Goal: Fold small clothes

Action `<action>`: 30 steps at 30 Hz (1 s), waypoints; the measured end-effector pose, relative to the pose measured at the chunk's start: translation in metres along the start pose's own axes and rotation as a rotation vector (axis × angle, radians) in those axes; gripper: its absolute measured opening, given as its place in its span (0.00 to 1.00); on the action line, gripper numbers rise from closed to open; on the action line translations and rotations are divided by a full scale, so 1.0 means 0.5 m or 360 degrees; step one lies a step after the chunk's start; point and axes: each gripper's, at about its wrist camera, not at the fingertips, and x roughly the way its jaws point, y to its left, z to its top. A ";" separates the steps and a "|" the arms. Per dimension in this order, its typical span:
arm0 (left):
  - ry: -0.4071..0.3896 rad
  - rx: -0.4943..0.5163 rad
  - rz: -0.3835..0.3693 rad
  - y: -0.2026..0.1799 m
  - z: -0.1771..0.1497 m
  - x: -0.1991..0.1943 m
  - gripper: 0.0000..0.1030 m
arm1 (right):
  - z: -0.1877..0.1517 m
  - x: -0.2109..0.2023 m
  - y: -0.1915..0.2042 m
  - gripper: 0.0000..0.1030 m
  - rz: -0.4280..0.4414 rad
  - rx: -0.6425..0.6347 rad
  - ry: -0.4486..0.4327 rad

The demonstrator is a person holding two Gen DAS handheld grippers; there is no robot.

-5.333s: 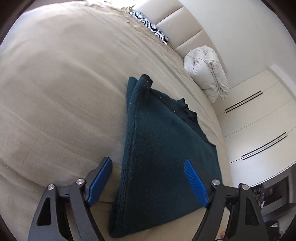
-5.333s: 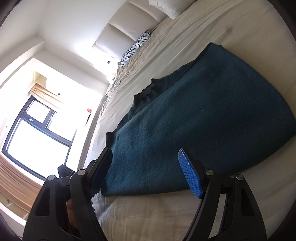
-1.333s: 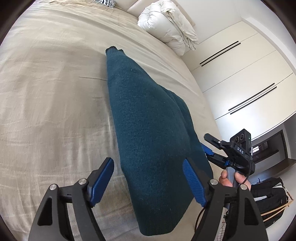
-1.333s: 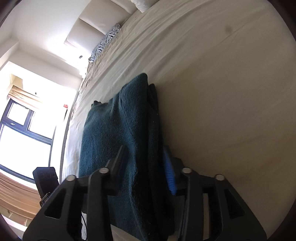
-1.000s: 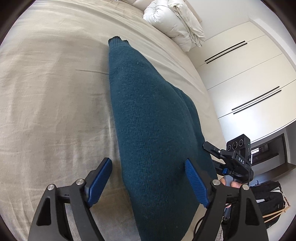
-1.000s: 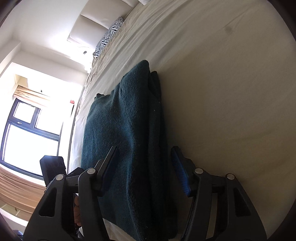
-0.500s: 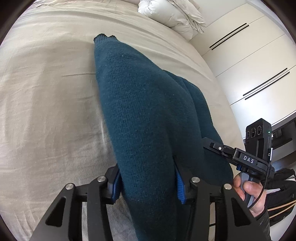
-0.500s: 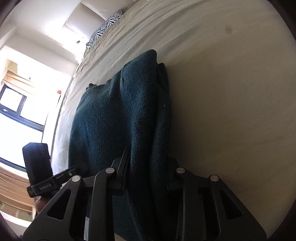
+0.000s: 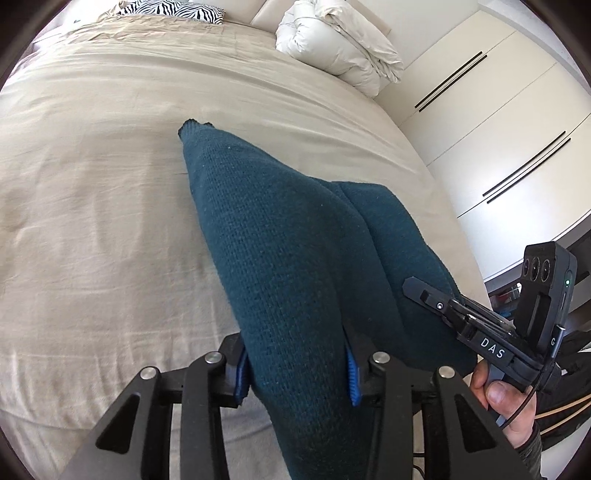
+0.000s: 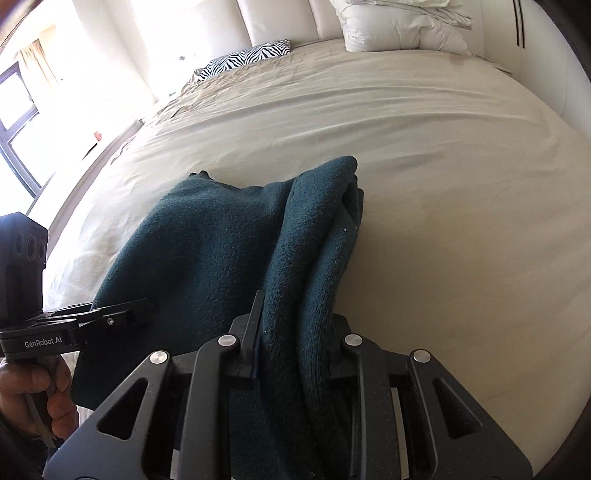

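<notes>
A dark teal knitted garment lies folded lengthwise on the beige bed, its near end lifted. My left gripper is shut on the garment's near left corner, blue pads pressed into the knit. My right gripper is shut on the near right corner, where several layers bunch. The right gripper also shows in the left wrist view, at the garment's right edge. The left gripper shows in the right wrist view. The far end rests on the bed.
A white rolled duvet and a zebra pillow lie by the cream headboard. White wardrobe doors stand to the right. A window is at the left. Bare bed sheet stretches beyond the garment.
Both grippers closed on the near corners of the garment about half a second ago and have since lifted that end, swinging to face the headboard.
</notes>
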 end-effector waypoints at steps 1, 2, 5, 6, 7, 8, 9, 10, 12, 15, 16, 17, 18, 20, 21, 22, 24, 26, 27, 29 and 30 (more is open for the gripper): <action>-0.0008 0.0003 0.0001 0.003 -0.008 -0.015 0.40 | -0.007 -0.011 0.020 0.20 0.0010 -0.0011 -0.0012; -0.0020 0.0007 0.0001 0.008 -0.018 -0.033 0.40 | -0.017 -0.020 0.037 0.20 0.0023 -0.0015 -0.0021; -0.0045 0.0014 0.0015 0.021 -0.054 -0.090 0.40 | -0.054 -0.062 0.097 0.20 0.0062 -0.0041 -0.0043; -0.0053 0.0011 0.0017 0.025 -0.067 -0.107 0.40 | -0.067 -0.076 0.121 0.20 0.0076 -0.0058 -0.0050; -0.0065 0.0008 0.0017 0.031 -0.080 -0.125 0.40 | -0.083 -0.089 0.146 0.20 0.0088 -0.0078 -0.0060; -0.0079 0.0006 0.0019 0.038 -0.094 -0.146 0.40 | -0.098 -0.103 0.168 0.20 0.0103 -0.0091 -0.0068; -0.0095 0.0003 0.0022 0.046 -0.107 -0.164 0.40 | -0.113 -0.113 0.186 0.20 0.0123 -0.0097 -0.0075; -0.0106 -0.0002 0.0027 0.054 -0.121 -0.182 0.40 | -0.127 -0.122 0.203 0.20 0.0145 -0.0095 -0.0079; -0.0124 -0.0022 0.0031 0.066 -0.145 -0.211 0.40 | -0.164 -0.143 0.231 0.20 0.0191 -0.0088 -0.0086; -0.0139 -0.0032 0.0044 0.093 -0.182 -0.246 0.40 | -0.204 -0.158 0.270 0.20 0.0252 -0.0076 -0.0091; -0.0140 -0.0038 0.0048 0.102 -0.192 -0.253 0.40 | -0.218 -0.162 0.283 0.20 0.0263 -0.0076 -0.0088; -0.0136 -0.0052 0.0053 0.110 -0.204 -0.257 0.40 | -0.237 -0.166 0.292 0.20 0.0272 -0.0078 -0.0083; -0.0129 -0.0068 0.0059 0.121 -0.217 -0.258 0.40 | -0.250 -0.162 0.299 0.20 0.0286 -0.0063 -0.0066; -0.0117 -0.0095 0.0065 0.140 -0.239 -0.257 0.40 | -0.272 -0.147 0.302 0.20 0.0320 -0.0019 -0.0019; -0.0111 -0.0104 0.0068 0.151 -0.252 -0.256 0.40 | -0.284 -0.139 0.300 0.20 0.0331 -0.0002 0.0001; -0.0102 -0.0114 0.0071 0.163 -0.263 -0.252 0.41 | -0.297 -0.134 0.300 0.20 0.0339 0.0012 0.0018; -0.0062 -0.0154 0.0085 0.185 -0.275 -0.229 0.41 | -0.320 -0.120 0.298 0.20 0.0352 0.0033 0.0064; -0.0041 -0.0203 0.0089 0.201 -0.281 -0.208 0.44 | -0.340 -0.103 0.286 0.20 0.0345 0.0063 0.0102; -0.0041 -0.0227 0.0082 0.209 -0.285 -0.204 0.46 | -0.355 -0.094 0.272 0.21 0.0345 0.0090 0.0120; -0.0039 -0.0250 0.0064 0.214 -0.290 -0.199 0.50 | -0.373 -0.077 0.242 0.23 0.0390 0.0183 0.0165; -0.0032 -0.0242 0.0072 0.212 -0.287 -0.196 0.53 | -0.380 -0.066 0.226 0.24 0.0425 0.0241 0.0189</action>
